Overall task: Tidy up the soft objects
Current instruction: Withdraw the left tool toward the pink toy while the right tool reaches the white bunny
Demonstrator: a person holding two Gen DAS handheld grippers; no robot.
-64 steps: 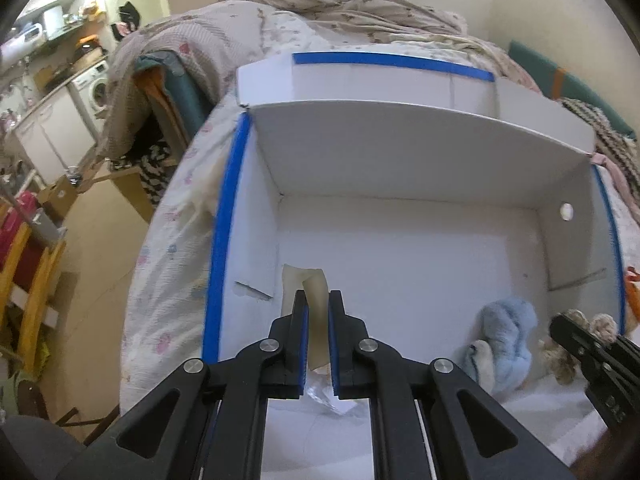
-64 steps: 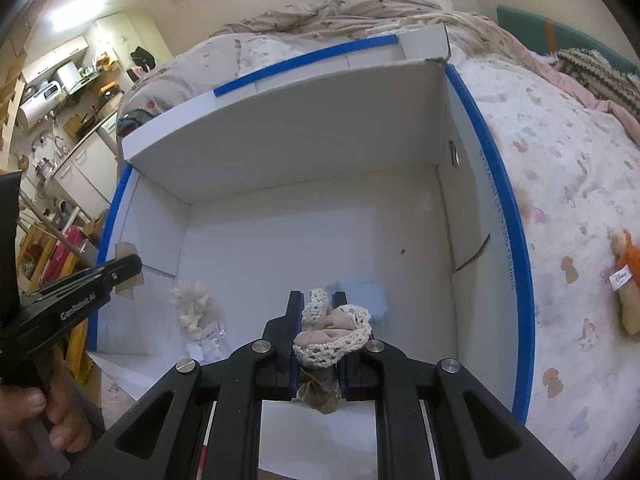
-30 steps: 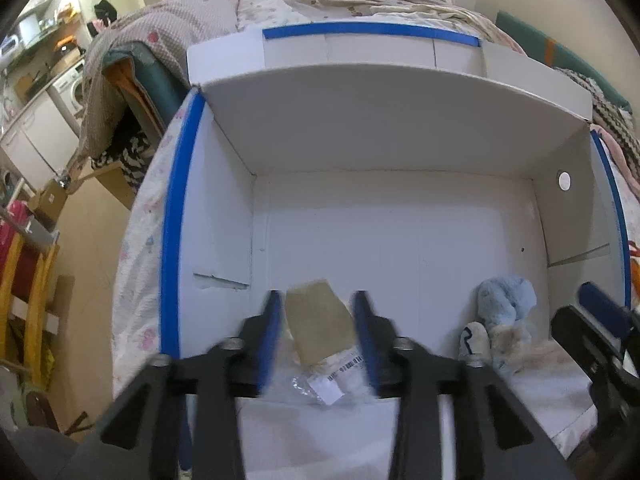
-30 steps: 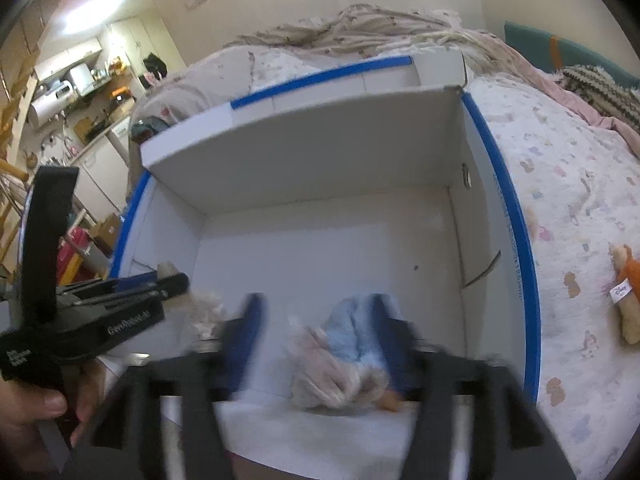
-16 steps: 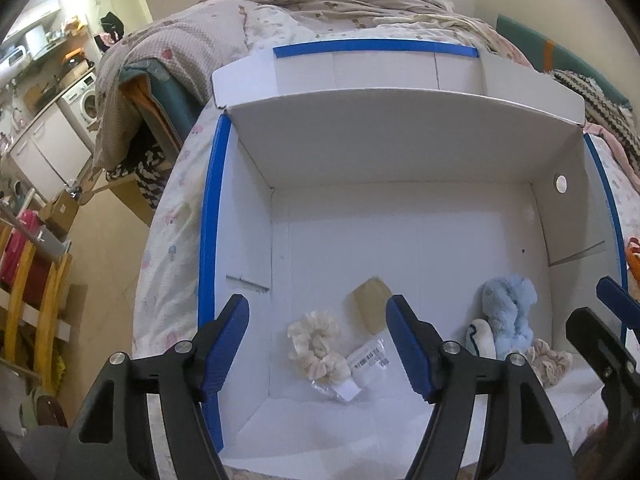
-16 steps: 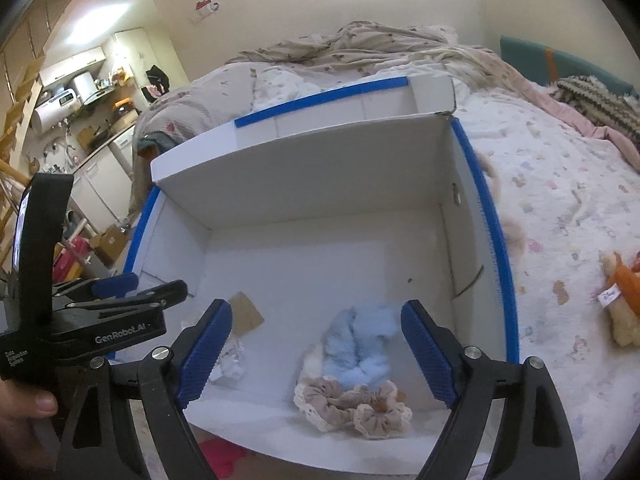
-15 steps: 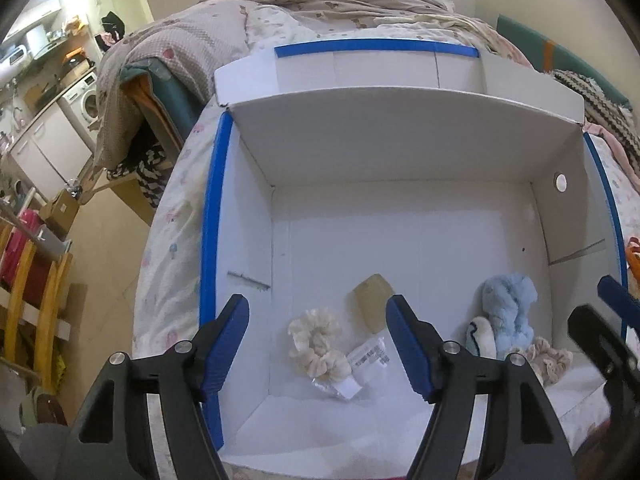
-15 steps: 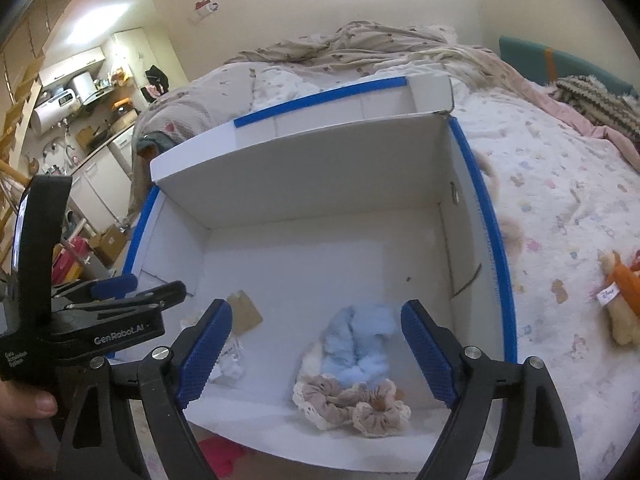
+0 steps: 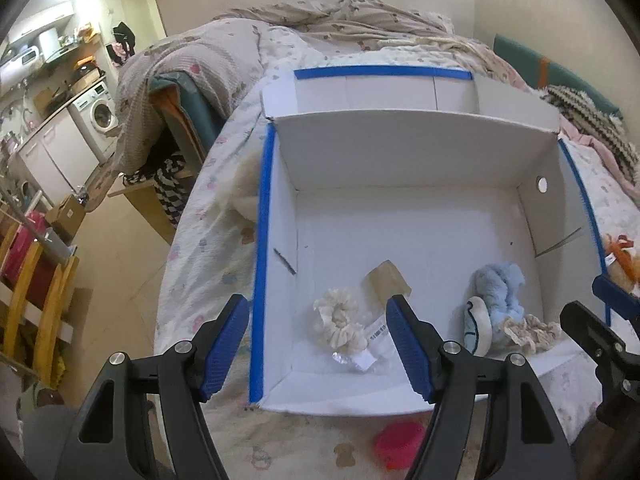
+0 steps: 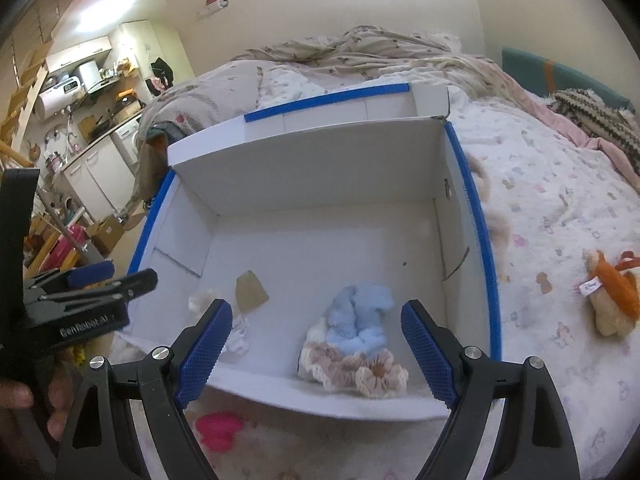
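Observation:
A white cardboard box with blue tape edges (image 9: 262, 240) (image 10: 476, 216) lies on the bed. Inside lie a cream scrunchie (image 9: 340, 320) with a tan card tag (image 9: 388, 280) (image 10: 250, 292), a light blue plush (image 9: 498, 292) (image 10: 360, 316) and a beige crocheted scrunchie (image 9: 530, 330) (image 10: 356, 372). My left gripper (image 9: 320, 344) is open and empty above the box's near edge. My right gripper (image 10: 316, 348) is open and empty above the near edge, over the crocheted scrunchie.
A pink soft object (image 9: 398, 442) (image 10: 218, 428) lies on the bed in front of the box. An orange and tan plush (image 10: 612, 296) lies on the bed to the right. Rumpled bedding (image 9: 360, 20) is behind the box. A kitchen area (image 9: 60, 120) is left.
Both grippers opened and let go of the cream scrunchie and the crocheted scrunchie, which now lie in the box. Both grippers have drawn back and up from the box.

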